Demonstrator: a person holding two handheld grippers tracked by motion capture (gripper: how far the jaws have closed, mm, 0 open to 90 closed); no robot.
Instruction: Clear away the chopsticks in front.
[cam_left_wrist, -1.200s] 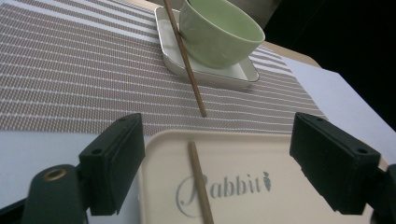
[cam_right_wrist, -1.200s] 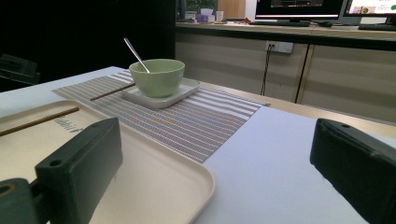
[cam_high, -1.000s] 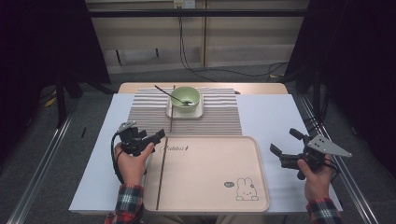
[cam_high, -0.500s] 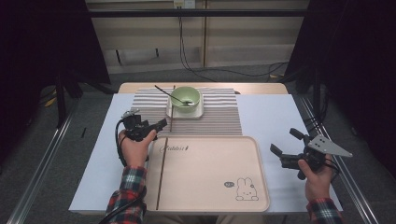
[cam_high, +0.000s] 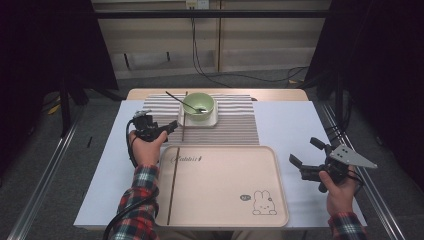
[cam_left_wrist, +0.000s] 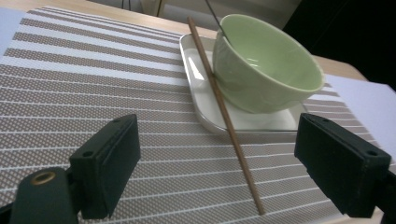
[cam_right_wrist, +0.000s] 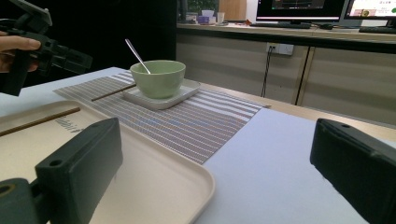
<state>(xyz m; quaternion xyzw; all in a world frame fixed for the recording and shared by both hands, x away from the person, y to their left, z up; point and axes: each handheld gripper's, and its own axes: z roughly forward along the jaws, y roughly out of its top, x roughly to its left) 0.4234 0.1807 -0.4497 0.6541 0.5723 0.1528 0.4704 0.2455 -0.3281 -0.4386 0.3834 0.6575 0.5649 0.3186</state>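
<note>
Left gripper (cam_high: 170, 126) hovered with jaws wide and empty, lined up on the brown chopstick (cam_left_wrist: 224, 112) leaning on the white plate (cam_left_wrist: 201, 100) beside the green bowl (cam_left_wrist: 266, 70), apparently to grab it; right gripper (cam_high: 306, 159) idled, released, off the tray (cam_high: 225, 185).

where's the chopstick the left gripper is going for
In the high view the chopstick lies left of centre, leaning on the white dish beside the green bowl, just ahead of the open left gripper.

Two chopsticks (cam_high: 184, 116) (cam_high: 172, 185); one green bowl (cam_high: 198, 105), white plate (cam_high: 212, 120), spoon (cam_high: 181, 100), striped mat (cam_high: 240, 125), tray (cam_high: 225, 175).
</note>
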